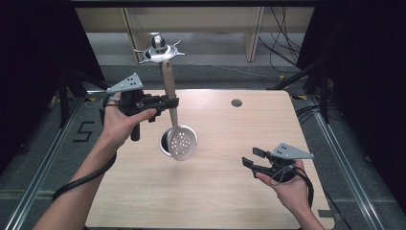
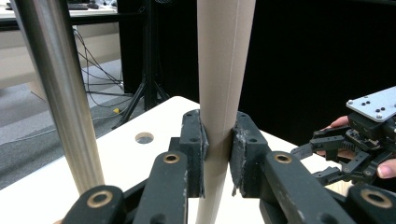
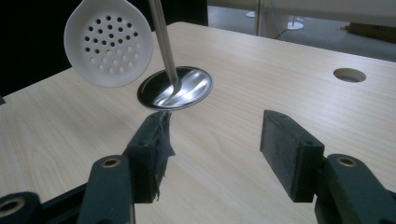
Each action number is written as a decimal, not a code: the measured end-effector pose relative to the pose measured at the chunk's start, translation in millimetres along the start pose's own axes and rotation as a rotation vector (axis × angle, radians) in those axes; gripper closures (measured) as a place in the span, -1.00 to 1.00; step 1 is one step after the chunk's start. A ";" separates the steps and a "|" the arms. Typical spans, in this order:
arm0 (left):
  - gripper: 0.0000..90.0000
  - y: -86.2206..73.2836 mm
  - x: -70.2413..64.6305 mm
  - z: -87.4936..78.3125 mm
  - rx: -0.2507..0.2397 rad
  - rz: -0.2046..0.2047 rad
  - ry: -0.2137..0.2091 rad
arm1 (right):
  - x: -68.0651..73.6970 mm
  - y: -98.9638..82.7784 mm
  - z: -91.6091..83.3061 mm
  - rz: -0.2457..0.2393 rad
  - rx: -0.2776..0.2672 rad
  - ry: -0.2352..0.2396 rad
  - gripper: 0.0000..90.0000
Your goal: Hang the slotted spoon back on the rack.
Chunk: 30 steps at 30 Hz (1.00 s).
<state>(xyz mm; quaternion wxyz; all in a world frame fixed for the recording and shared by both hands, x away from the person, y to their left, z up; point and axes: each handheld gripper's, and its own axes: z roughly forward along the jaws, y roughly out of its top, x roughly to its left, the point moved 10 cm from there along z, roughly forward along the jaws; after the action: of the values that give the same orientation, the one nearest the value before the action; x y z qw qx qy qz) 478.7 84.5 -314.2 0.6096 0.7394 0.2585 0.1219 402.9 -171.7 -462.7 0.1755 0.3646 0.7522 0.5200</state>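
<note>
High view: the left tool (image 1: 168, 103) is clamped on the wooden handle of a perforated skimmer (image 1: 182, 143), holding it off the desk (image 1: 225, 191), its round head hanging over a metal cup (image 1: 164, 142) set in the desk. A steel rod (image 3: 163, 42) stands in that cup. In the left gripper view the pads (image 2: 198, 154) press the handle from both sides. The right tool (image 1: 248, 162) hovers near the desk's right edge, well apart from the skimmer, its jaws spread with nothing between them.
</note>
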 end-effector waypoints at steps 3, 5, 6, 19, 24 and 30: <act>0.69 -0.8 0.7 -0.5 -0.003 -0.002 -0.003 | -0.1 0.0 -0.1 0.000 0.000 -0.001 -0.04; 0.69 -0.4 0.9 -0.6 -0.005 -0.004 -0.004 | 0.0 0.0 0.2 0.000 -0.001 0.000 -0.04; 0.69 -0.4 0.9 -0.6 -0.005 -0.004 -0.004 | 0.0 0.0 0.2 0.000 -0.001 0.000 -0.04; 0.69 -1.2 2.5 -3.4 -0.029 -0.034 -0.022 | -0.3 -2.4 0.5 0.002 0.014 -0.004 -0.04; 0.68 -1.6 5.2 -4.4 -0.039 -0.050 -0.019 | 2.7 -3.0 2.5 0.020 0.014 0.016 -0.04; 0.67 -1.5 7.5 -4.5 -0.041 -0.057 -0.014 | 2.1 -2.9 2.0 0.017 0.015 0.011 -0.04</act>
<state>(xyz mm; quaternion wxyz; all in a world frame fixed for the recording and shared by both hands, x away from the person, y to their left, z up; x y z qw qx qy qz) 482.4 92.5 -315.6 0.6294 0.7201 0.2728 0.1047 401.7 -169.5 -465.9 0.1642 0.3692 0.7540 0.5178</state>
